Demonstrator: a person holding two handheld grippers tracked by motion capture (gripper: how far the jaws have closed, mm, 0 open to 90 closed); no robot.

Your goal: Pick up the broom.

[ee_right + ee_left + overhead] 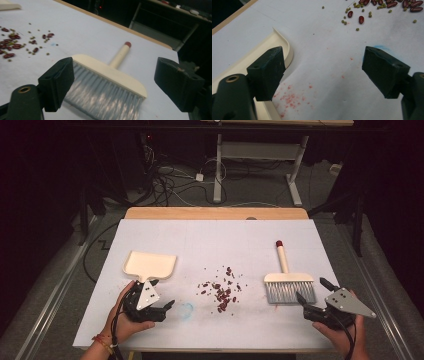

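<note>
A cream dustpan [149, 264] lies on the left of the white sheet, its handle toward the front. My left gripper [161, 295] is open just in front of it, with only bare sheet between the jaws; in the left gripper view the dustpan [255, 52] sits behind the left jaw. Red beans and small green beans [221, 290] are scattered mid-table. A cream hand brush [288, 279] with grey bristles and a red-tipped handle lies at the right. My right gripper [312, 290] is open at its bristle end, and the brush [107, 80] lies between and beyond the jaws, untouched.
The white sheet [215, 240] covers a wooden table whose far edge [215, 213] shows. A faint blue mark [186, 309] and red specks stain the sheet near the left gripper. Cables and desk legs lie on the floor beyond.
</note>
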